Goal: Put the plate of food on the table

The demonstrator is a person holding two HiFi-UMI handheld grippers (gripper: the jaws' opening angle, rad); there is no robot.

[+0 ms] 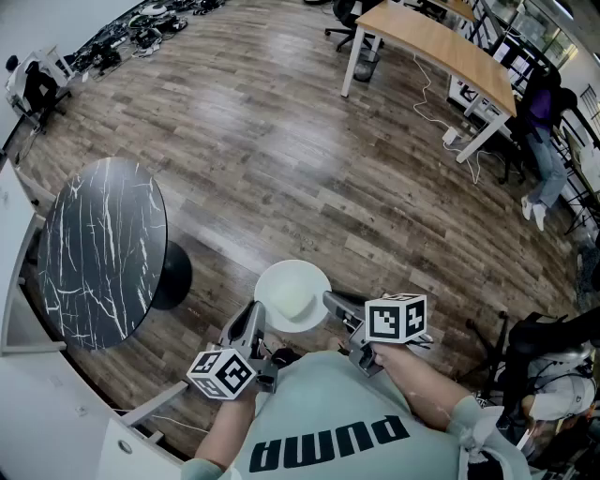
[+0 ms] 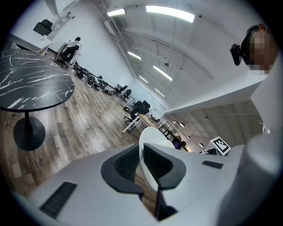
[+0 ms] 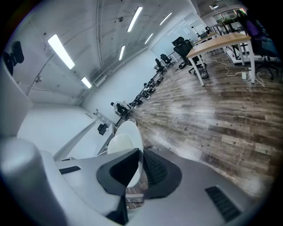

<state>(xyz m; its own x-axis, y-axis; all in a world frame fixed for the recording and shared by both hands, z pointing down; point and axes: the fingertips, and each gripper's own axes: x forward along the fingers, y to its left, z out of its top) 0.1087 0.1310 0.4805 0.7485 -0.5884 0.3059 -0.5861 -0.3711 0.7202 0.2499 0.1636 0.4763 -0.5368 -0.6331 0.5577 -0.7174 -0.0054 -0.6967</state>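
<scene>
A white plate (image 1: 292, 295) with a pale mound of food on it is held level in front of the person's chest, above the wood floor. My left gripper (image 1: 257, 317) is shut on the plate's left rim. My right gripper (image 1: 330, 304) is shut on its right rim. In the left gripper view the plate (image 2: 152, 145) stands edge-on between the dark pads. The right gripper view also has the plate (image 3: 125, 141) clamped between its jaws. The round black marble table (image 1: 101, 248) stands to the left, apart from the plate.
A long wooden desk (image 1: 441, 44) with white legs stands far ahead on the right, with cables on the floor beside it. A person (image 1: 546, 141) stands at the right edge. White furniture (image 1: 37, 394) runs along the near left. Office chairs (image 1: 347, 14) stand at the far end.
</scene>
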